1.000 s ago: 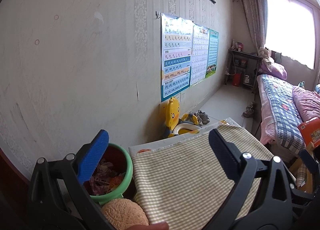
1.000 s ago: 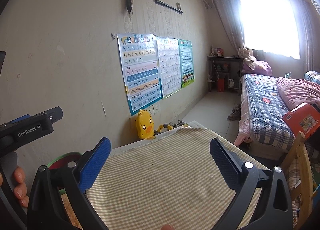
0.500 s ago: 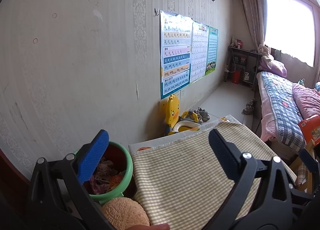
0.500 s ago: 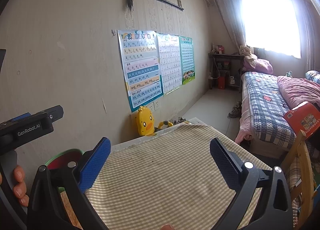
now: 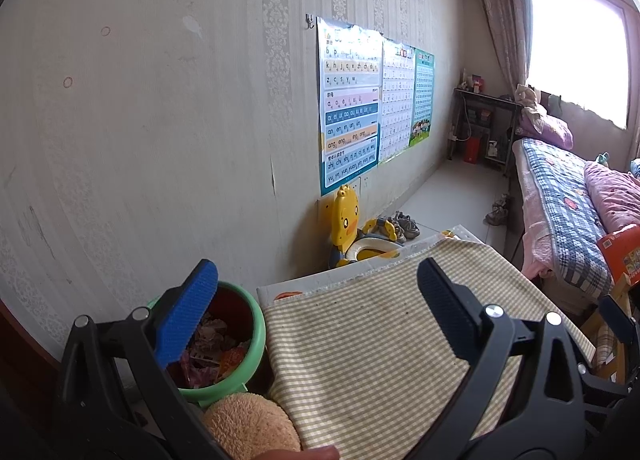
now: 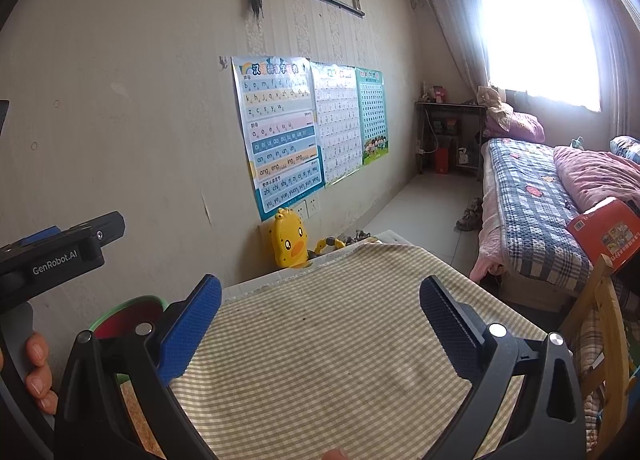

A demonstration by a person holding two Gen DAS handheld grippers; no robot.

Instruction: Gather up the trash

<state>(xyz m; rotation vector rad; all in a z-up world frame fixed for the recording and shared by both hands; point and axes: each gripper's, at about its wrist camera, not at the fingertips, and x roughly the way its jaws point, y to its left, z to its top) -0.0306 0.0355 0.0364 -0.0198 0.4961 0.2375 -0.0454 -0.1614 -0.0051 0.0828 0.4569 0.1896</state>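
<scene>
A green-rimmed bin [image 5: 256, 334] with a dark red inside stands left of the table against the wall, holding several crumpled pink and orange wrappers [image 5: 216, 352]. My left gripper [image 5: 316, 292] hovers open with nothing between its fingers; its blue left pad [image 5: 188, 312] overlaps the bin's mouth. In the right wrist view the bin's rim [image 6: 132, 306] peeks out behind the blue pad. My right gripper [image 6: 320, 308] is open and empty above the checked tablecloth [image 6: 320, 360]. The left gripper's body [image 6: 52, 256] and a hand show at that view's left edge.
A fuzzy tan round object [image 5: 248, 424] lies at the table's near left corner beside the bin. A yellow duck potty [image 5: 348, 220] and shoes sit by the wall beyond the table. A bed [image 6: 532, 200], an orange box [image 6: 604, 232] and a wooden chair [image 6: 600, 320] stand on the right.
Both views have drifted slightly; the left gripper has edged a little up and away from the bin. Both grippers stay open and empty.
</scene>
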